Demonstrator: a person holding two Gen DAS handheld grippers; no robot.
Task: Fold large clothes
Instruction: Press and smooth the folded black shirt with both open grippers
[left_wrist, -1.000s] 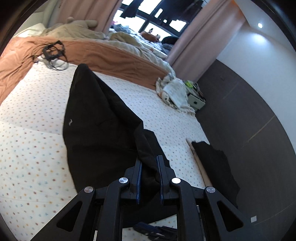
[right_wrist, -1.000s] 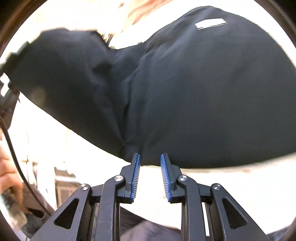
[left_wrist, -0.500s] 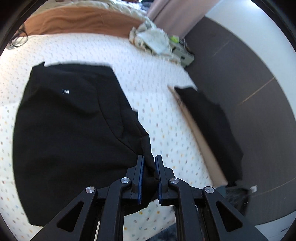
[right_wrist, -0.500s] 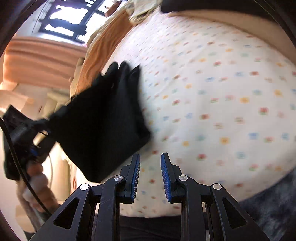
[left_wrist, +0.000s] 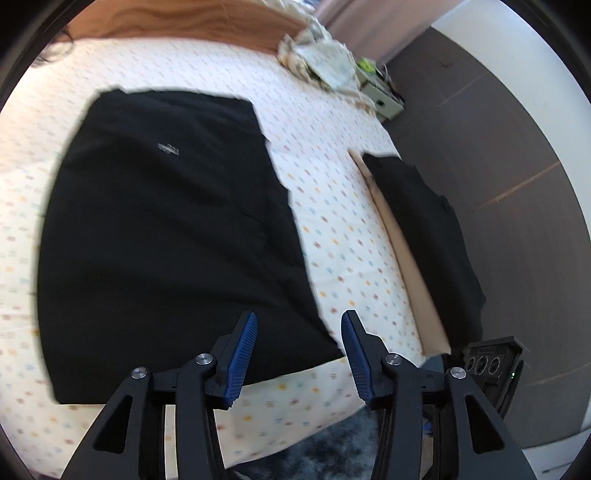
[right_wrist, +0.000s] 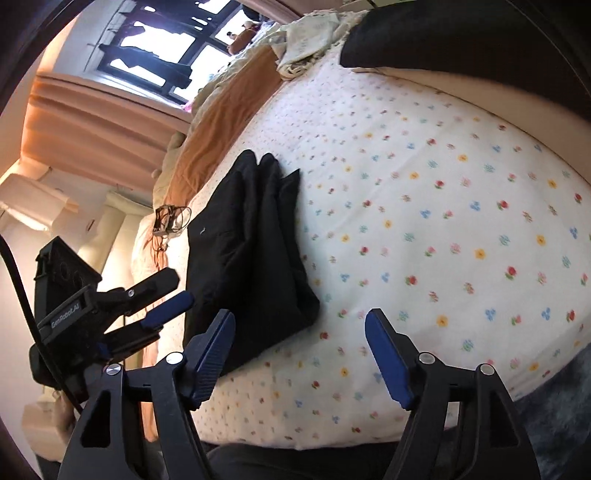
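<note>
black garment (left_wrist: 166, 229) flat on floral sheet (left_wrist: 340, 229), just beyond spread left tongs (left_wrist: 299, 332)

The bed (left_wrist: 332, 206) wears a white sheet dotted with small flowers. A folded black garment (left_wrist: 166, 229) lies flat on it. A rust-brown blanket (left_wrist: 177, 18) spreads across the far end, with crumpled pale cloth (left_wrist: 325, 59) at its corner. A second black garment (left_wrist: 424, 221) drapes over the bed's side edge.
</note>
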